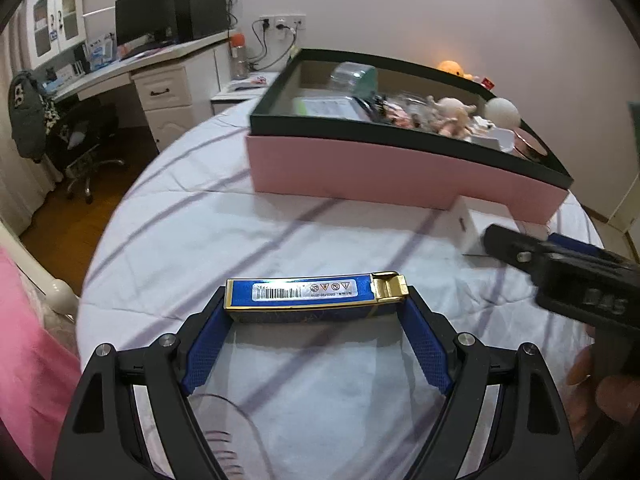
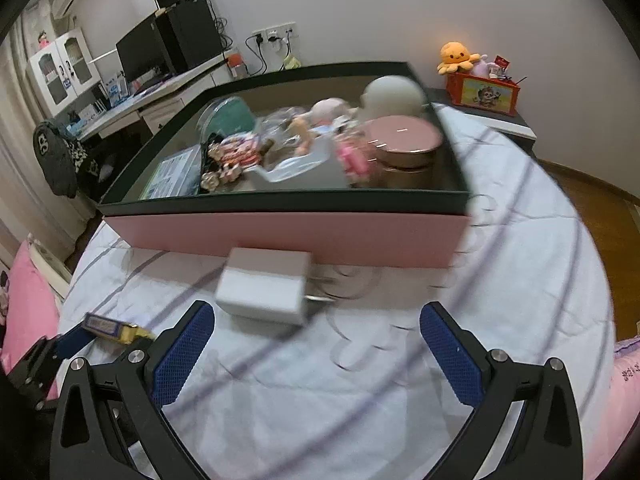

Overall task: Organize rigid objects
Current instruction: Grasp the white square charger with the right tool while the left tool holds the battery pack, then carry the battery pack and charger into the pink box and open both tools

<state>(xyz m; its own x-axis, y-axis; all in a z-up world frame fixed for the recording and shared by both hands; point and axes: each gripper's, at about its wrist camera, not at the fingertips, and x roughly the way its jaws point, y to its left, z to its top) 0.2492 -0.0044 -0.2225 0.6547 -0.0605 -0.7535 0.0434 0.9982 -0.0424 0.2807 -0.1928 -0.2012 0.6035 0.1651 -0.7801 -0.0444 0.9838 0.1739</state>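
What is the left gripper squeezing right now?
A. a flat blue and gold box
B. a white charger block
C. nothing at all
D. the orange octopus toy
A: in the left wrist view the left gripper has its blue pads pressed against both ends of the flat blue and gold box, while the white charger block lies untouched on the bed in front of the open right gripper.
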